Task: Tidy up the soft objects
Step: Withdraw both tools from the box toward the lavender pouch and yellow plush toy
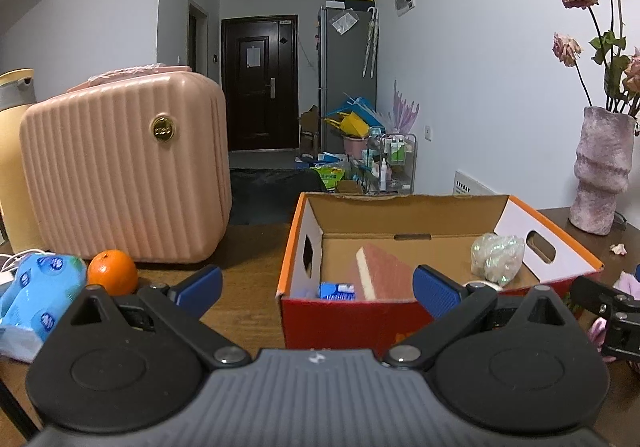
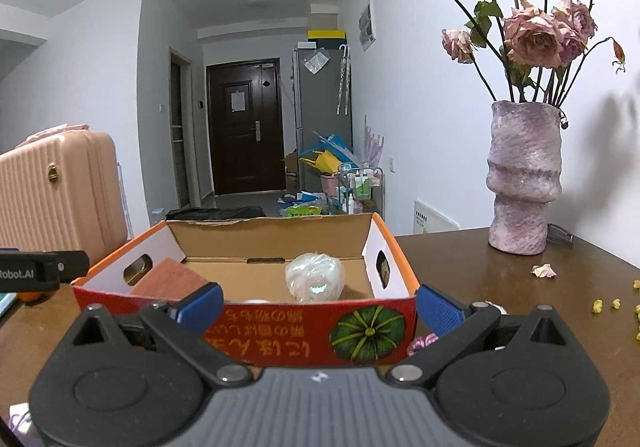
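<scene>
An open red and orange cardboard box [image 1: 516, 207] stands on the brown table. Inside it lie a pink sponge block [image 1: 384, 271], a small blue packet [image 1: 337, 291] and a crumpled clear plastic bag [image 1: 498, 257]. My left gripper [image 1: 318, 285] is open and empty in front of the box's left half. A blue tissue pack [image 1: 38, 291] lies at the left. My right gripper [image 2: 319, 305] is open and empty, close to the box front [image 2: 280, 331]. The bag [image 2: 315, 277] and the sponge [image 2: 170, 279] show inside. A pink soft thing [image 2: 424, 343] lies under the right finger.
A pink ribbed case [image 1: 124, 167] stands back left, with an orange [image 1: 112, 273] before it. A pink vase of dried roses [image 2: 522, 179] stands at the right, with petals and yellow crumbs [image 2: 604, 303] on the table. The right gripper's body [image 1: 612, 311] shows right of the box.
</scene>
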The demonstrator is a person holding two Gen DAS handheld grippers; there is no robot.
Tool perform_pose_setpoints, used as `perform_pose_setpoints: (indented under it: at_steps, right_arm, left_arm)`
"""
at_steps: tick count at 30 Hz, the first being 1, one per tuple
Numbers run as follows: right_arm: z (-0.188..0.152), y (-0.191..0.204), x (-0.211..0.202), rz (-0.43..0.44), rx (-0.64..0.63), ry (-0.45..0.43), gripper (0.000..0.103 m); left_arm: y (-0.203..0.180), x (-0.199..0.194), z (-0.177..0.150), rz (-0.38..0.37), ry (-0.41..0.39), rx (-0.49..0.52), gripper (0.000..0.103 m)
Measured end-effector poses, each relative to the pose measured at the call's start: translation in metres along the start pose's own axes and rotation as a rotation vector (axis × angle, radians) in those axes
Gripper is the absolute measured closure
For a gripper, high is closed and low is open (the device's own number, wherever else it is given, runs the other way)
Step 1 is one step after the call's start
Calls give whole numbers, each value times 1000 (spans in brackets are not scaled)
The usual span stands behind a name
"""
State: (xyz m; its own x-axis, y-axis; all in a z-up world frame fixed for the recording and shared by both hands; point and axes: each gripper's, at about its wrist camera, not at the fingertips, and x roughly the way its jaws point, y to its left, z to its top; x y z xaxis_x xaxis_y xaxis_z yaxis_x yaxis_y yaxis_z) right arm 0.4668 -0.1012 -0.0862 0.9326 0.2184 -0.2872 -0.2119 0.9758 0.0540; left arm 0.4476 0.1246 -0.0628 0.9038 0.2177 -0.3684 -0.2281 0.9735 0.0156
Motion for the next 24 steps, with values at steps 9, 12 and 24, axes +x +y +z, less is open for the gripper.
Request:
perform_pose_setpoints:
  at_steps: [9, 12, 24]
  right_arm:
    - [-12, 6, -32, 8, -17, 2, 0]
    - [-16, 8, -42, 11, -24, 2, 0]
    - [-31, 19, -87, 26, -60, -4, 0]
  left_arm:
    - [6, -27, -13, -11, 1, 2, 0]
    - [7, -36, -17, -18, 4, 7, 0]
    - [11, -78, -39, -52, 15, 37, 0]
